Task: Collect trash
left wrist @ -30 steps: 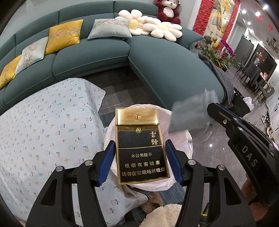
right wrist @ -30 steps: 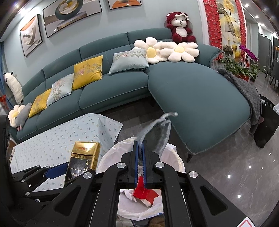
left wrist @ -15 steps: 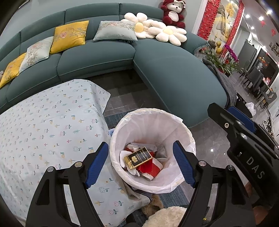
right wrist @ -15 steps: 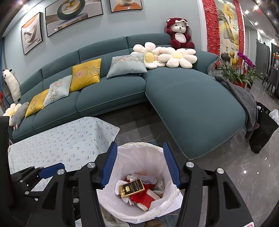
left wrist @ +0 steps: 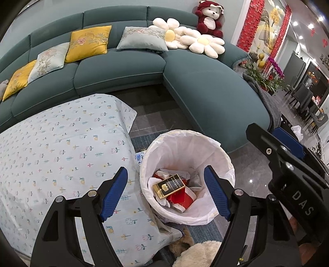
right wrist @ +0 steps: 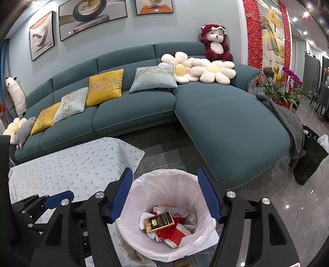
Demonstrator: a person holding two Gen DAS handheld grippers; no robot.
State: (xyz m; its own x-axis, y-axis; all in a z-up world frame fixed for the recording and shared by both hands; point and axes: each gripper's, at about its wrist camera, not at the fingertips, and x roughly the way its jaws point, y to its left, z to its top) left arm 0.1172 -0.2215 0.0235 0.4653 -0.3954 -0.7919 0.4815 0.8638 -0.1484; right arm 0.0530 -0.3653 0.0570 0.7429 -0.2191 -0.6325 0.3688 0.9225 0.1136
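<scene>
Counter (left wrist: 61,147): draped in soft, pale flower-print cloth; no trash visible on it.
Left gripper (left wrist: 165,191): jaws spread, just opened further, nothing between.
Bin (left wrist: 224,156): round, thin white liner, crinkly.
Cigarette pack (left wrist: 168,185): inside bin, atop red and white paper scraps; light, stiff, glossy; best pinched across narrow sides.
Right gripper (right wrist: 165,195): jaws apart, just opened, empty, above bin.

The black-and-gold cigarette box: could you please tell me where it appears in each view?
Left wrist: cigarette box lies in the white-lined bin, lower centre.
Right wrist: cigarette box in the bin, bottom centre.
Shared landmark: the red plush bear on the sofa back.
</scene>
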